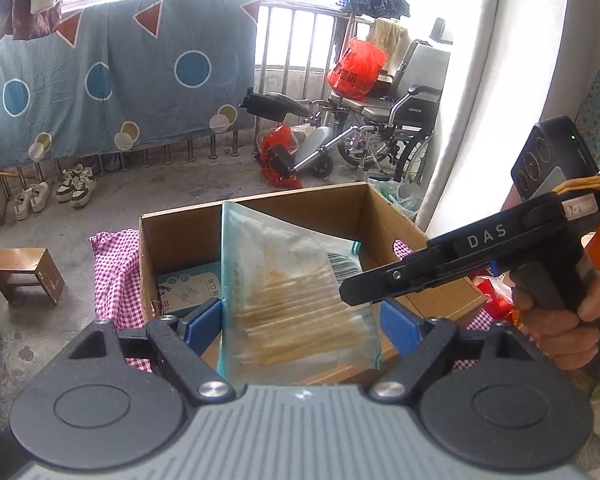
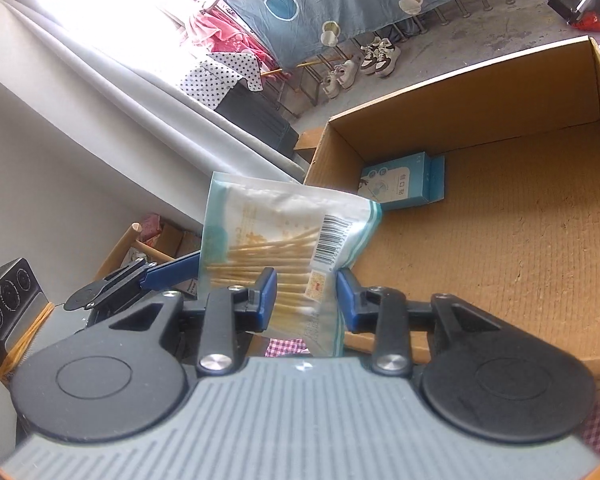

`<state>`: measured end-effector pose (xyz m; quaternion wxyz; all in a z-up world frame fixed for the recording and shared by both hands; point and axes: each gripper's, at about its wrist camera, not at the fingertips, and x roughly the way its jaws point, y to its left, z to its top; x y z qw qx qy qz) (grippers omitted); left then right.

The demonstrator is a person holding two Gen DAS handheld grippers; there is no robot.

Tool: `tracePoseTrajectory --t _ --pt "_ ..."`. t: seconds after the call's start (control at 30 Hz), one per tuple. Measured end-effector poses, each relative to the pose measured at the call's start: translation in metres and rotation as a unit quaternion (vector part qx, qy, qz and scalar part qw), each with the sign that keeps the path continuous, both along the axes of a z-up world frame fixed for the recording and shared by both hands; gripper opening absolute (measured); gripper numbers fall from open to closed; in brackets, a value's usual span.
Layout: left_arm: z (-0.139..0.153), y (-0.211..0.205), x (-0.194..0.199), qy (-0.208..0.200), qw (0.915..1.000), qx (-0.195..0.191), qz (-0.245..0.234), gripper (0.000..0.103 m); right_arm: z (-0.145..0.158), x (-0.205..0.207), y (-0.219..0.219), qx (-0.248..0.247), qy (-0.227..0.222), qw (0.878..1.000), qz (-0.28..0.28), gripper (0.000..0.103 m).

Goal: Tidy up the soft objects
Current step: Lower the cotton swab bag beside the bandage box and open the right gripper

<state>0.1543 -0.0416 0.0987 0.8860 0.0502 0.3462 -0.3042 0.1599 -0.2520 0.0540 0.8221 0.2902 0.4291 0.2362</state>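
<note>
The left gripper (image 1: 300,322) stands wide, its blue pads flanking a flat plastic bag of cotton swabs (image 1: 296,292) without clearly pressing it; whether they touch it cannot be told. The right gripper (image 2: 305,294), narrower, has the same bag (image 2: 284,248) between its blue fingers; in the left wrist view its black arm, marked "DAS", reaches in from the right onto the bag's edge, a hand (image 1: 559,320) on its grip. No contact with the pads is visible in the right wrist view.

The bag is glossy and see-through with teal edges, full of pale wooden sticks, and has a barcode on one corner. It hangs upright over the near rim of an open cardboard box (image 2: 499,240) of rough corrugated board. Inside, at a far corner, lies a small blue-and-white carton (image 2: 399,184) printed with Chinese characters. The box sits on pink checked cloth (image 1: 114,276). Beyond are a wooden stool (image 1: 28,276), sneakers (image 1: 76,184) and a wheelchair (image 1: 383,128).
</note>
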Motion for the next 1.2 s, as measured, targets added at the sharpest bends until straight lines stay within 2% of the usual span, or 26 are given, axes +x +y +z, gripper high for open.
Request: tracePoseTrajectory --t 0.2,0.37,0.5,0.63,0.77,0.83,0.97,1.2 --pt "-0.034 -0.012 0.062 0.057 0.9981 0.021 0.012 0.092 -0.036 0.067 -0.008 -0.019 0.072 0.997 0.011 0.034" --pt "-0.067 -0.022 0.089 0.083 0.9928 0.077 0.041 0.093 -0.091 0.117 -0.013 -0.031 0.149 0.988 0.017 0.034" --pt "-0.065 -0.011 0.082 0.076 0.9941 0.065 0.041 0.093 -0.127 0.132 -0.01 -0.052 0.203 0.978 0.015 0.035" --pt "-0.051 0.009 0.059 0.046 0.996 0.05 0.058 0.097 -0.143 0.137 0.004 -0.079 0.24 0.967 0.035 0.047" --pt "-0.043 0.025 0.034 0.028 0.9965 0.043 0.066 0.097 -0.156 0.145 0.025 -0.104 0.277 0.953 0.065 0.053" --pt "-0.043 0.032 0.023 0.029 0.9968 0.037 0.065 0.097 -0.154 0.148 0.035 -0.112 0.271 0.953 0.076 0.058" --pt "-0.047 0.049 0.003 0.028 0.9965 0.029 0.072 0.097 -0.152 0.158 0.057 -0.121 0.269 0.952 0.085 0.059" --pt "-0.061 0.078 -0.016 0.037 0.9925 0.004 0.117 0.098 -0.148 0.172 0.084 -0.131 0.255 0.954 0.084 0.061"
